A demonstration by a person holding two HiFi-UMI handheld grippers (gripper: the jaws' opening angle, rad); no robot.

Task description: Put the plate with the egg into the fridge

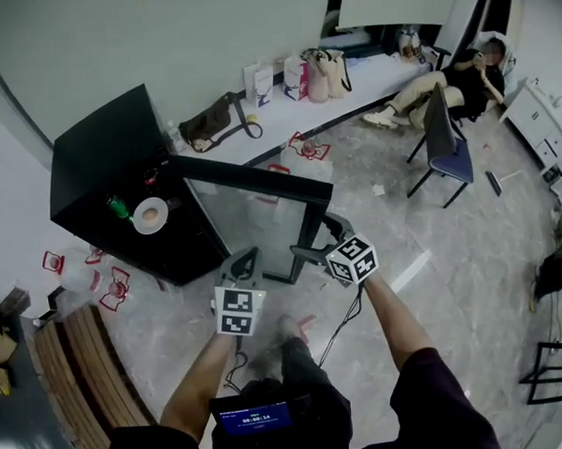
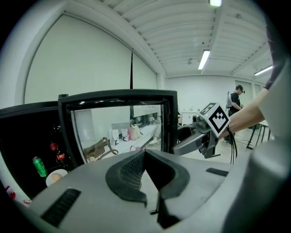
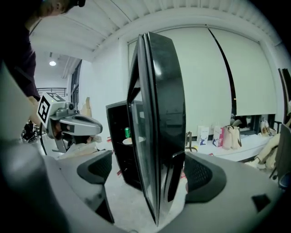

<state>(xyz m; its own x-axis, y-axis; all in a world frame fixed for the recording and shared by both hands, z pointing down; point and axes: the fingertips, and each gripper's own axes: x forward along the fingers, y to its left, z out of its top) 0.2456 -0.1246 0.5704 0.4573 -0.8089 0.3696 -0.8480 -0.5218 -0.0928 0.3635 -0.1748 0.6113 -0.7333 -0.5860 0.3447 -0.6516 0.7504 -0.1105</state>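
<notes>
Pale stone floor [image 1: 433, 258] and white walls, black fridge [image 1: 99, 153] against wall, glass door [image 1: 252, 211] swung wide open. Right gripper [image 3: 148, 168] with tongs apart, straddling door's free edge, door handle just beside one pad, other pad clear of glass; left gripper [image 2: 148, 164] with tongs pressed together on nothing, just beside right gripper in front of door. Plate [image 1: 140, 224] with egg [image 1: 152, 214] already inside fridge on shelf, green can [image 1: 118, 207] just beside, red-labelled bottles [image 2: 57, 154] near.
</notes>
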